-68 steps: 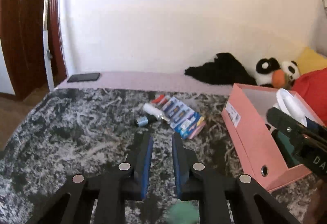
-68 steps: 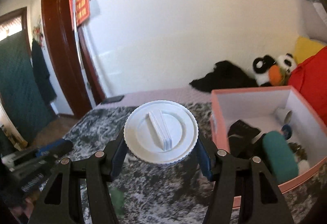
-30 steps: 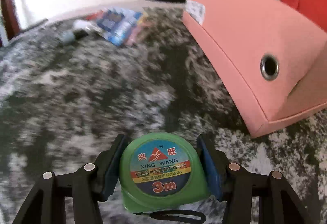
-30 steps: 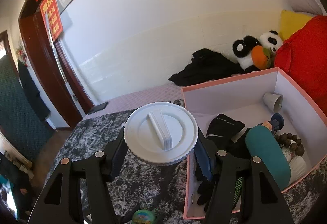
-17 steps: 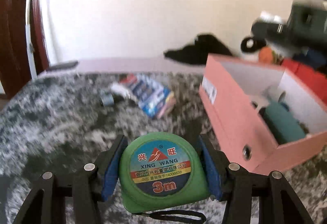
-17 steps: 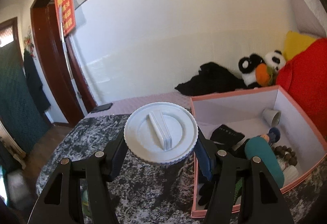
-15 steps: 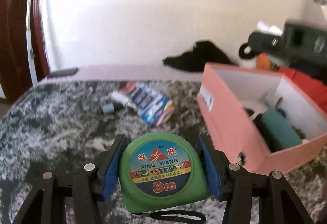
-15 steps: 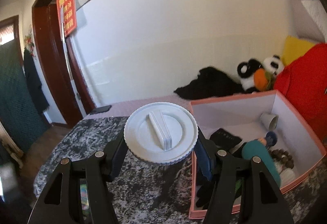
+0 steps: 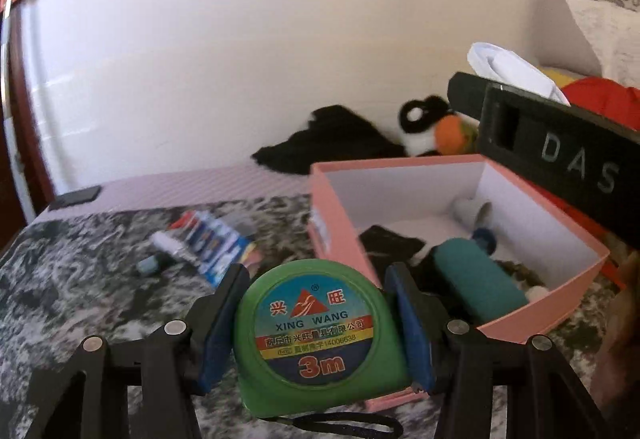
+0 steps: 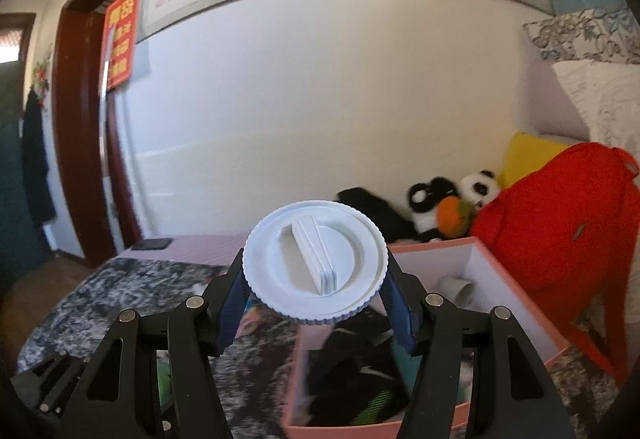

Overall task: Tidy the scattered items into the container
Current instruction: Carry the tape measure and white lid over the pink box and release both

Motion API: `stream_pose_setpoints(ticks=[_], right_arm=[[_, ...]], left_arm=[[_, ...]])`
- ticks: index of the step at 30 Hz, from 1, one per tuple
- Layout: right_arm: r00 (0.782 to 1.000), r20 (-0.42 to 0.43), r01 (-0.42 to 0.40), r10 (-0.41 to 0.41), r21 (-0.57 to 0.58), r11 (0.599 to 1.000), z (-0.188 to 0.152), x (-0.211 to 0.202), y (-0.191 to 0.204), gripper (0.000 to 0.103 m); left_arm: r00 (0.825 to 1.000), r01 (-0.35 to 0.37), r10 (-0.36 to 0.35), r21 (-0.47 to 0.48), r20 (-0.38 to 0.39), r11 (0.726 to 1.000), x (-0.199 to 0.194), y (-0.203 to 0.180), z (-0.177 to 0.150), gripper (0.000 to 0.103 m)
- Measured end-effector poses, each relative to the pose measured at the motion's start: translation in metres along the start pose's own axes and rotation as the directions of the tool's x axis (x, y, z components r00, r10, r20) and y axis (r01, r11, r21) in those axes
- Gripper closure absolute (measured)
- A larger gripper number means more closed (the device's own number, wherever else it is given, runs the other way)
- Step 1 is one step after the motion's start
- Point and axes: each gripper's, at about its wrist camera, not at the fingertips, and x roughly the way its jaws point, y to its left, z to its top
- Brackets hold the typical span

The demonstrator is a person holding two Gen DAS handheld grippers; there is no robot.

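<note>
My left gripper (image 9: pixel 318 313) is shut on a green 3m tape measure (image 9: pixel 320 339) and holds it in the air just left of the pink box (image 9: pixel 340 215). My right gripper (image 10: pixel 316 297) is shut on a white round lid (image 10: pixel 315 263) and holds it high above the box's near left corner (image 10: pixel 504 271). The right gripper's black body (image 9: pixel 560 155) shows at the right of the left wrist view, above the box. The box holds a teal roll (image 9: pixel 476 279), a black cloth (image 9: pixel 390 241), a small white cup (image 9: pixel 472 209) and other small items.
A blue battery pack (image 9: pixel 216 243), a white tube (image 9: pixel 176 247) and a small grey cap (image 9: pixel 146 265) lie on the marbled black tabletop (image 9: pixel 72 279) left of the box. A phone (image 9: pixel 76 195) lies on the far pink strip. Panda toys (image 10: pixel 452 203), black clothing and a red bag (image 10: pixel 560 223) lie behind.
The left gripper, open and empty at first, closed on the tape measure, lifted it and carried it toward the box. The right gripper rose with the lid, over the box.
</note>
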Motion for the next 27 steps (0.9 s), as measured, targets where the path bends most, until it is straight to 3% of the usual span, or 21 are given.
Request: stream_pose_setpoints(ticks=[12, 22, 24, 27], right_arm=[[0.990, -0.003, 0.142, -0.143, 0.106, 0.984, 0.001, -0.004, -0.103, 0.039], [0.977, -0.059, 0.210, -0.204, 0.142, 0.967, -0.012, 0.020, -0.161, 0.039], [0.979, -0.077, 0.197, -0.187, 0.154, 0.968, -0.014, 0.033, -0.167, 0.039], [0.987, -0.149, 0.100, -0.068, 0.217, 0.971, -0.019, 0.061, -0.175, 0.035]], left_arm=[[0.996, 0.083, -0.085, 0.101, 0.018, 0.992, 0.028, -0.080, 0.028, 0.043], [0.995, 0.103, -0.103, 0.124, -0.001, 0.987, 0.074, -0.106, 0.045, 0.043], [0.992, 0.124, -0.119, 0.126, -0.044, 0.984, 0.093, -0.109, 0.046, 0.043], [0.977, 0.191, -0.179, 0.100, -0.117, 0.976, 0.114, -0.106, 0.048, 0.037]])
